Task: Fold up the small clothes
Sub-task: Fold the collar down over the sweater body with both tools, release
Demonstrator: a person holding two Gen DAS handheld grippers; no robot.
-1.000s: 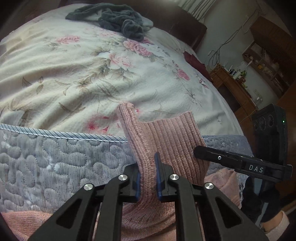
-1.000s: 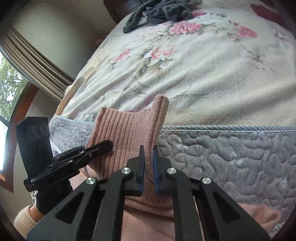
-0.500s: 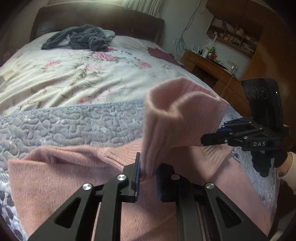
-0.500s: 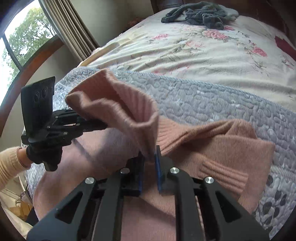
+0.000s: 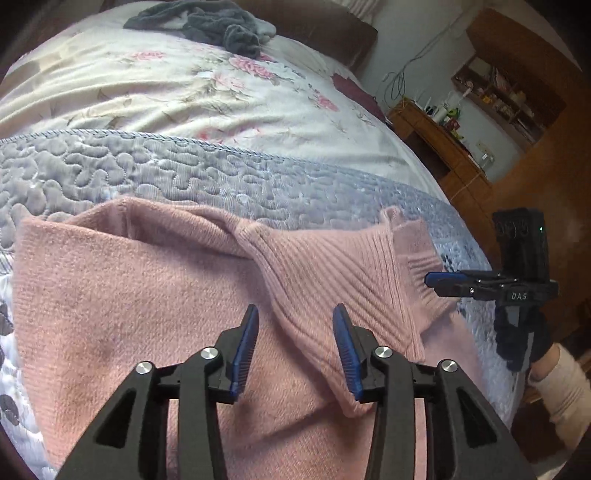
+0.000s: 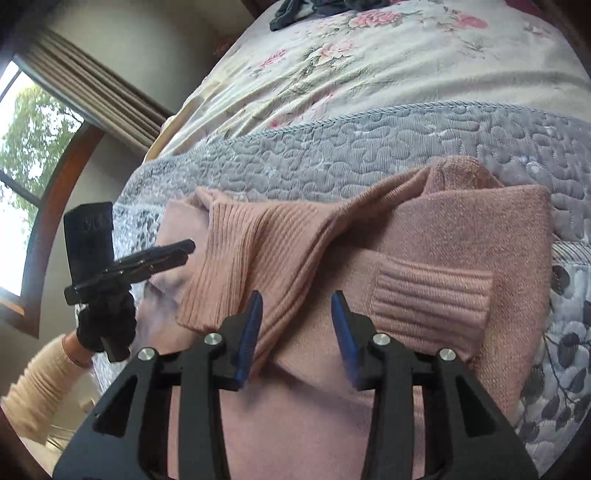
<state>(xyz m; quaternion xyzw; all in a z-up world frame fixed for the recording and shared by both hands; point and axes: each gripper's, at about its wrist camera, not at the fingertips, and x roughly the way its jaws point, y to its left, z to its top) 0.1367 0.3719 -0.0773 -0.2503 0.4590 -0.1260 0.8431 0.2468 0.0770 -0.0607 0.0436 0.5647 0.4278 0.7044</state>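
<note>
Now the pink ribbed-knit sweater (image 5: pixel 155 295) lies spread on the grey quilted coverlet (image 5: pixel 207 181) at the near end of the bed, with a cream floral bedspread (image 5: pixel 184 92) beyond it. Its ribbed hem band (image 5: pixel 332 273) is laid back across the body of the garment, running diagonally from the near middle toward the far right, so the lower part sits doubled over the upper part; that placement reads as one fold of the task laid down.

The left gripper (image 5: pixel 295 328) hovers just above that folded band with its jaws spread wide and nothing between the blue pads, which suits a release: the cloth rests by its own weight and needs no hold. The right gripper (image 6: pixel 297 321) is likewise over the sweater, jaws spread and empty, with a ribbed cuff (image 6: pixel 428 302) of a tucked sleeve lying just to its right on the body. Both sleeves appear folded inward, which keeps the bundle narrow.

A dark grey crumpled garment (image 5: pixel 207 22) waits well apart near the headboard, probably another piece to fold. The band lies slightly skewed and bunched near its far end, so I judge some smoothing or a second fold is left to do.
</note>
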